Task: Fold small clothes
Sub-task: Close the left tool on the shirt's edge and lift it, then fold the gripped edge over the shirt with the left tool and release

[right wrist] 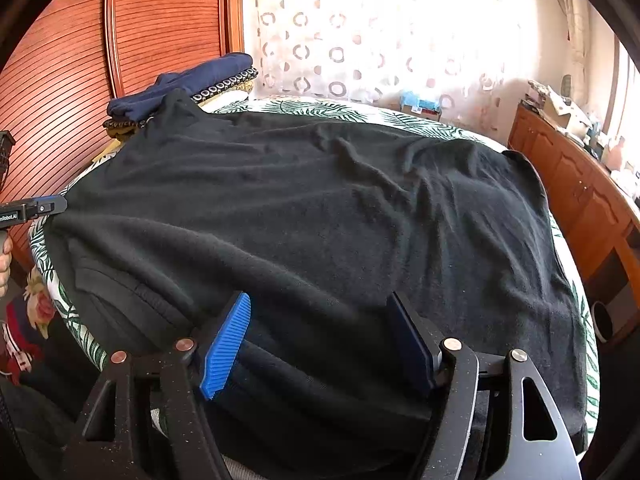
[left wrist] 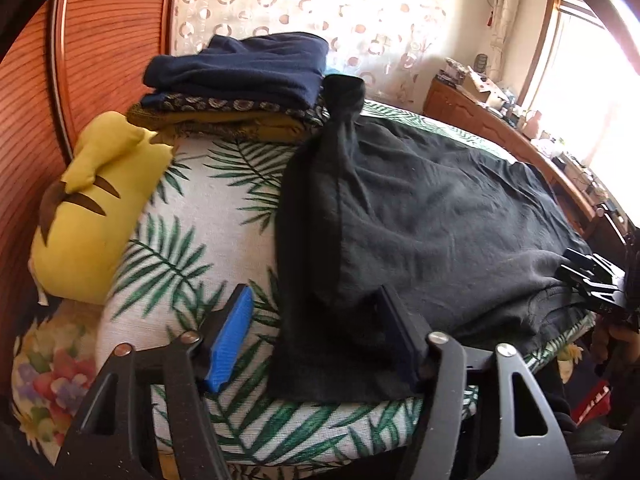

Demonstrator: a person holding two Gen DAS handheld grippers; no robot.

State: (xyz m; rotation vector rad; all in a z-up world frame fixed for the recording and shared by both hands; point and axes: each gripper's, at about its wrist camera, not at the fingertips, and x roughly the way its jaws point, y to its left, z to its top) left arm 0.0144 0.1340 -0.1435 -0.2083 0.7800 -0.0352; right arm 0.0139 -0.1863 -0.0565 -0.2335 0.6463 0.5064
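Observation:
A black garment (left wrist: 440, 216) lies spread over a leaf-print cushion (left wrist: 192, 248), one sleeve stretched toward the back. My left gripper (left wrist: 316, 336) stands open over the garment's near left corner. The cloth lies between its blue pad (left wrist: 232, 336) and dark pad (left wrist: 400, 336), and the blue pad is clear of it. In the right wrist view the same garment (right wrist: 320, 208) fills the middle. My right gripper (right wrist: 320, 344) is open over its near hem, the fabric under and between the pads. Each gripper shows in the other's view: right gripper (left wrist: 592, 280), left gripper (right wrist: 40, 208).
A stack of folded clothes (left wrist: 240, 80), navy on top, sits at the back left by a yellow plush pillow (left wrist: 92, 208). A ribbed wooden panel (left wrist: 100, 40) rises behind them. A cluttered wooden cabinet (right wrist: 580, 184) runs along the right. A hand (right wrist: 5, 256) shows at the left edge.

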